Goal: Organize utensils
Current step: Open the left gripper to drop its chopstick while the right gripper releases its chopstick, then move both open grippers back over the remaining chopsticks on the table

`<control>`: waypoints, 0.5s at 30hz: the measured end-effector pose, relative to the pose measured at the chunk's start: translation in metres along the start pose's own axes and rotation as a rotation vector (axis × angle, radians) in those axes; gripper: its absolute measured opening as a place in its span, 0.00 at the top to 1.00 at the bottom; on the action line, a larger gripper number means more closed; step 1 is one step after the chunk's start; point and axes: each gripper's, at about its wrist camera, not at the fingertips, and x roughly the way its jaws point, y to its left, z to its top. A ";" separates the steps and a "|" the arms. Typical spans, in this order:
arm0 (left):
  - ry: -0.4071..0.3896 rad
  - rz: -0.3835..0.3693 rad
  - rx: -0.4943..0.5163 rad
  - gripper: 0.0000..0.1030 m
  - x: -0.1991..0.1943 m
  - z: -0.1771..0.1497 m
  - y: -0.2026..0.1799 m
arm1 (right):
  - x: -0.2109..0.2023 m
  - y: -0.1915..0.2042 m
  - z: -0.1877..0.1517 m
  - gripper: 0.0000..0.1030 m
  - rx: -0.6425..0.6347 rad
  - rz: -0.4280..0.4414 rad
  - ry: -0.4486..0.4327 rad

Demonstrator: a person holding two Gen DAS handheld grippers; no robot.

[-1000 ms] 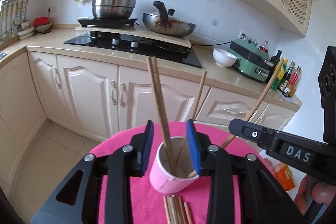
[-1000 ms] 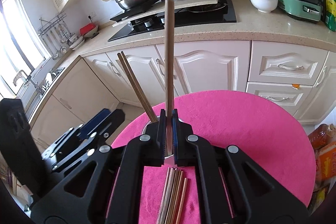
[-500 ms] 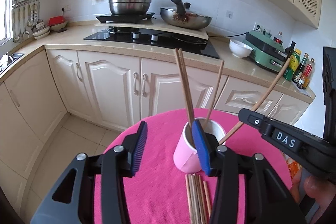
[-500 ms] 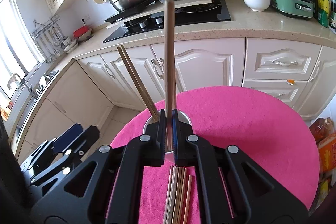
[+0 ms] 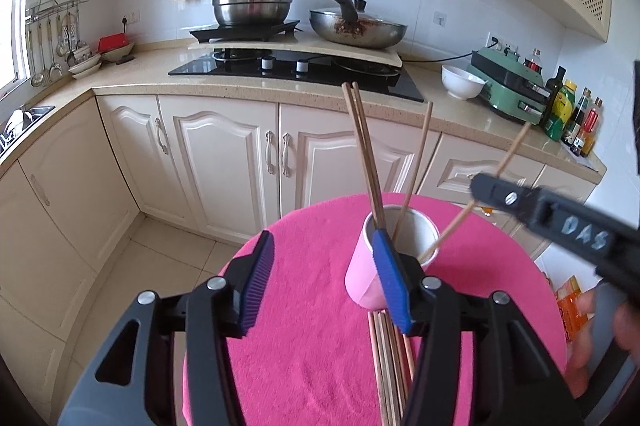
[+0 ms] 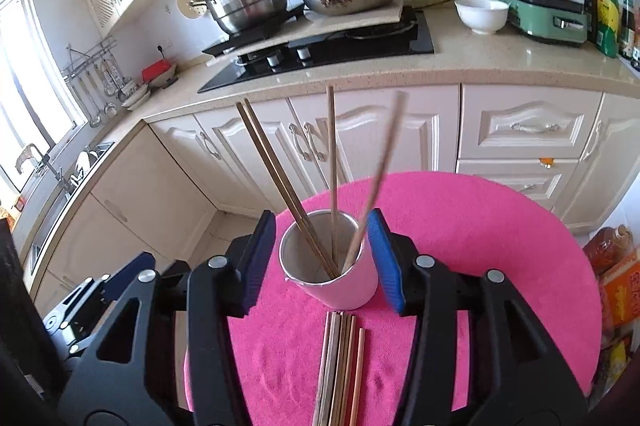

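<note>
A round worktop covered in bright pink cloth (image 6: 460, 226) occupies the foreground, with cream kitchen cabinets (image 6: 520, 130) and a black glass hob (image 6: 328, 54) behind it, well apart from the work. Near the cloth's middle stands a white and pale pink cylindrical cup (image 6: 340, 274), upright, serving as the holder into which the utensils are gathered. Four long wooden chopsticks (image 6: 280, 178) lean inside it: a pair tilted left, one nearly vertical, and one tilted right that appears motion-blurred, probably just let go and settling against the rim. The right tool (image 6: 324, 258) straddles the cup, its blue-padded jaws opening, with the cup between them but neither pad pressing on it; it holds nothing. The left tool (image 5: 324, 282) is off to the cup's left, its jaws likewise opening and empty, its right pad overlapping the cup in the left wrist view, though contact cannot be judged. A bundle of loose wooden chopsticks (image 6: 340, 366) lies flat on the cloth just in front of the cup, awaiting transfer. The upright sticks fan outward above the rim and may obstruct a tool coming down with the next one.
</note>
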 end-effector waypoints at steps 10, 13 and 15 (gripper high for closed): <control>0.053 0.021 0.024 0.49 0.004 -0.020 -0.004 | -0.028 -0.024 -0.013 0.54 -0.009 -0.050 -0.001; 0.060 0.022 0.038 0.49 0.004 -0.024 -0.008 | -0.028 -0.034 -0.026 0.54 0.006 -0.064 0.028; 0.067 0.022 0.051 0.49 0.005 -0.027 -0.011 | -0.027 -0.040 -0.034 0.54 0.017 -0.072 0.049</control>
